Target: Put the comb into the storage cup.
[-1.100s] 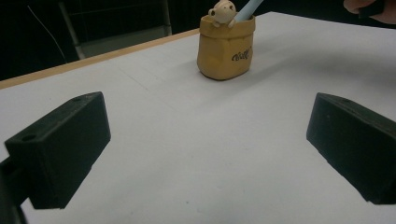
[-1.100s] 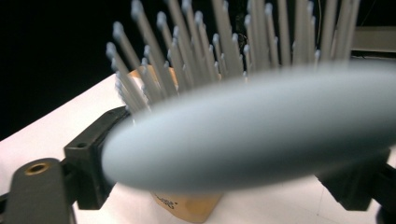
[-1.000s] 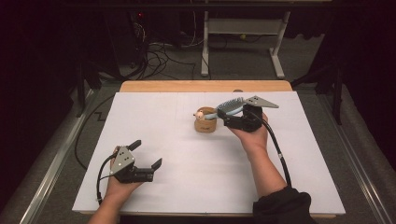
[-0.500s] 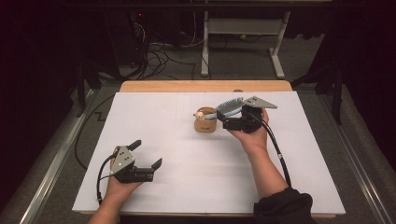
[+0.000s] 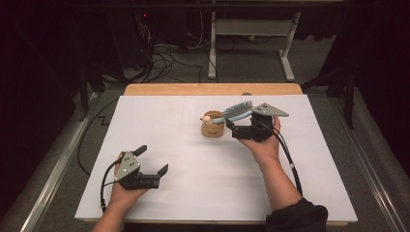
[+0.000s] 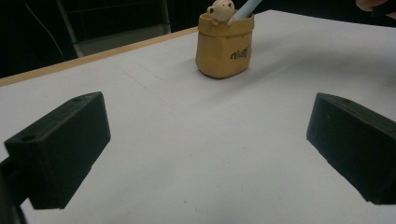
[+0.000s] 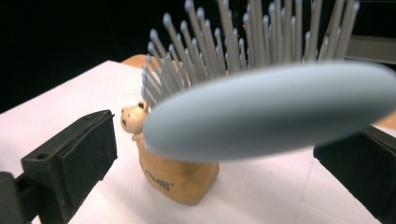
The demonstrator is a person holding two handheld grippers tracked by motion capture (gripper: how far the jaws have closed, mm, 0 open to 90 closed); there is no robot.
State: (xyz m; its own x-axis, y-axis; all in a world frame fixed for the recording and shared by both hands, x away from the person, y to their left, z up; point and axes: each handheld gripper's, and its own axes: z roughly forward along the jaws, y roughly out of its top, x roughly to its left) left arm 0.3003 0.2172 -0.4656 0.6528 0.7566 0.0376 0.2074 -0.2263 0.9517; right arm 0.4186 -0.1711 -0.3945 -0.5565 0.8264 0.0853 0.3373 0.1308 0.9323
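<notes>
White tabletop [image 5: 193, 193], hairbrush [image 5: 237, 112] in cup [image 5: 212, 129]

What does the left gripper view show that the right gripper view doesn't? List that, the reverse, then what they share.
Left gripper view: the hairbrush's blue handle dropping into the holder, lettering on its front, the left gripper open. Right gripper view: the bristles and oval back, lying between the right gripper, whose jaws have just been opening and don't press it. Shared: the tan holder, its bear figure, the white table.
</notes>
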